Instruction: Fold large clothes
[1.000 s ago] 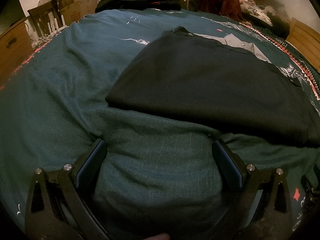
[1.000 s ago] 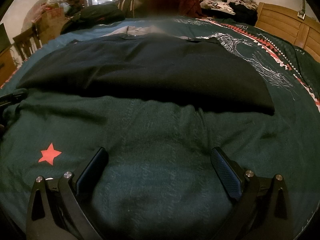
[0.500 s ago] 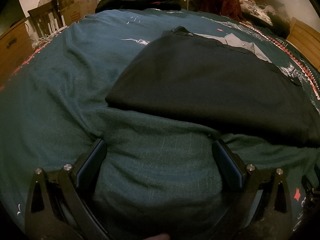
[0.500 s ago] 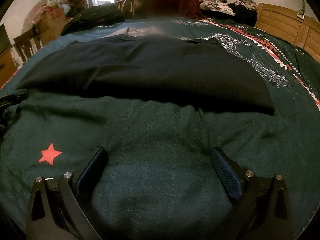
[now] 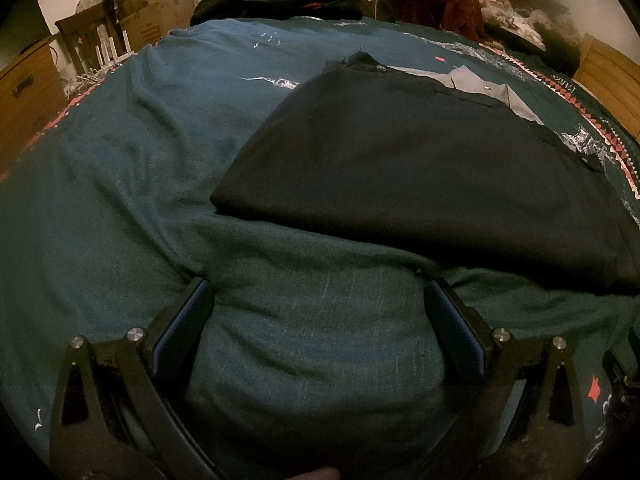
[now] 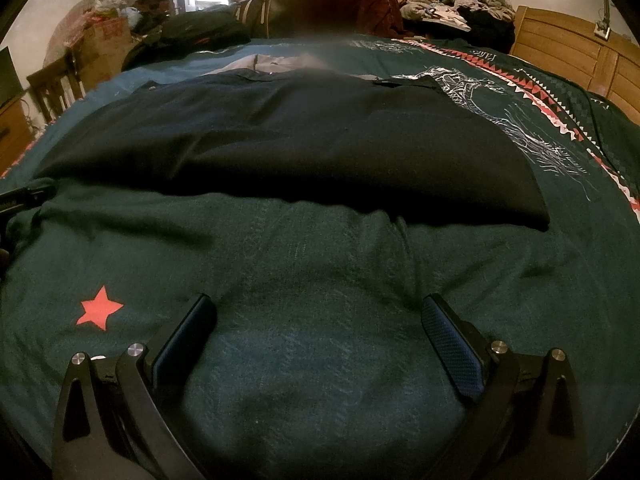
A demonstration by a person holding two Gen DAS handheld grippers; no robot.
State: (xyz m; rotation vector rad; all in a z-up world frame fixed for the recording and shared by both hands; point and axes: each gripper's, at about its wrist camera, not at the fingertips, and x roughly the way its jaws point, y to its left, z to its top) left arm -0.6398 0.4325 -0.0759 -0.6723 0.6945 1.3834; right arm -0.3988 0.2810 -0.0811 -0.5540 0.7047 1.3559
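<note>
a: the bedspread (image 6: 520,280) is showing dark teal, wearing a red star (image 6: 98,309) and a red-and-white triangle border (image 6: 532,98).
b: the folded garment (image 5: 420,176) is looking black, possibly navy, with a grey lining (image 5: 484,88) peeking out.

Dim rm: wooden headboard (image 6: 568,52), boxes (image 5: 154,4) (stacked).

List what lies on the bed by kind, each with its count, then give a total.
Dark folded garment: 1
Grey garment showing at its far edge: 1
Teal bedspread: 1
Open grippers, left gripper and right gripper: 2
Total: 5
</note>
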